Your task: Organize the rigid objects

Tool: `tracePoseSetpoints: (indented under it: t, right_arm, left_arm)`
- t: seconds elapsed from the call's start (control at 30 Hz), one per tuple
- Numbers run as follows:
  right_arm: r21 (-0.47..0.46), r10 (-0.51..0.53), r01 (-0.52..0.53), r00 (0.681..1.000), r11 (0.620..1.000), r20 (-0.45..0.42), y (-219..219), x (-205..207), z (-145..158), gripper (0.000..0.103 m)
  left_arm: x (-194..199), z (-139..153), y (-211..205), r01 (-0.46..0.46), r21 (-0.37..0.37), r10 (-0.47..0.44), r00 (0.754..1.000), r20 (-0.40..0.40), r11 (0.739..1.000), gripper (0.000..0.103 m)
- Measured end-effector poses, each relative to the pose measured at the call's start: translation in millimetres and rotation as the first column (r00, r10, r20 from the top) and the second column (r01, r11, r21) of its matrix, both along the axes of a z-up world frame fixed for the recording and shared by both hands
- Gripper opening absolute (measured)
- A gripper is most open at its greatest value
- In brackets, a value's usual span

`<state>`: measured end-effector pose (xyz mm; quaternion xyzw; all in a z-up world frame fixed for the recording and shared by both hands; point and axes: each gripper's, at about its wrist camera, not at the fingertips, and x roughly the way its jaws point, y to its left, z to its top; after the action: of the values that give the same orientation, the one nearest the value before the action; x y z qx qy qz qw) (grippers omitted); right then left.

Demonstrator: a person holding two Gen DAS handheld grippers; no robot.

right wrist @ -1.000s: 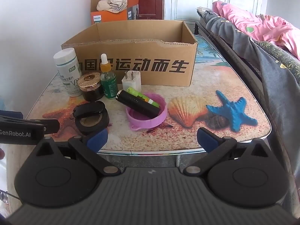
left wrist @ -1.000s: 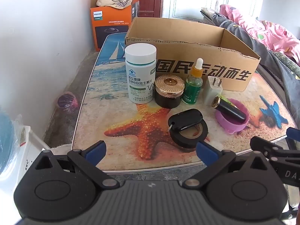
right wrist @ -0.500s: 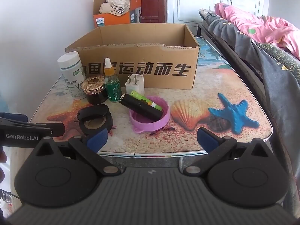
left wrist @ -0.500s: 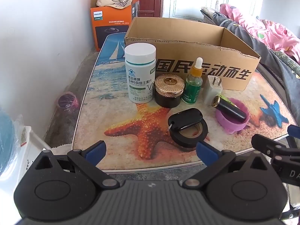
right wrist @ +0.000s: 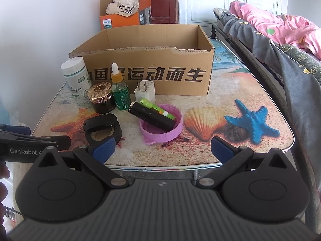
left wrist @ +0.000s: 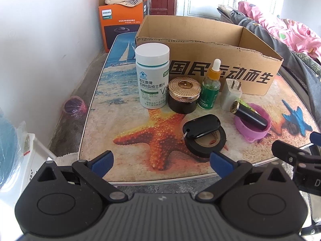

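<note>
Zero items boxed as far as visible. Left gripper [left wrist: 161, 161] and right gripper [right wrist: 162, 147] both hover off the near edge of the surface [right wrist: 240, 92], jaws apart, holding nothing. Nearest: key fob [left wrist: 201, 128] lying on tape roll [left wrist: 206, 143], then black tube [right wrist: 151, 118] and green battery [right wrist: 156, 108] in the pink lid [right wrist: 176, 130]. Behind: vitamin bottle [left wrist: 152, 74], gold-lid jar [left wrist: 183, 94], dropper bottle [left wrist: 210, 86], charger plug [left wrist: 230, 94]. Cardboard box [right wrist: 170, 74] at the back; visible interior looks empty, floor hidden. Everything's left to do.
</note>
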<state>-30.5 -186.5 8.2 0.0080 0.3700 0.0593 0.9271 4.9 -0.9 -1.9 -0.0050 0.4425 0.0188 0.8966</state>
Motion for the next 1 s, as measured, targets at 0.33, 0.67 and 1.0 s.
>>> tracePoseSetpoints:
  t: [0.33,0.67,1.0]
  right_arm:
    - [0.003,0.003,-0.003,1.0,1.0,-0.005,-1.3,0.4,0.9,0.102]
    - [0.006,0.006,-0.006,1.0,1.0,-0.001,-0.4,-0.9,1.8,0.102]
    - [0.006,0.006,-0.006,1.0,1.0,0.0,0.6,-1.1,1.3,0.102]
  left_arm:
    - [-0.3,0.0,-1.2,-0.005,0.01,0.005,1.0,-0.006,1.0,0.103]
    - [-0.3,-0.9,0.8,-0.011,0.01,0.011,1.0,-0.01,1.0,0.103]
    - [-0.2,-1.0,1.9,-0.012,0.014,0.012,1.0,-0.012,1.0,0.103]
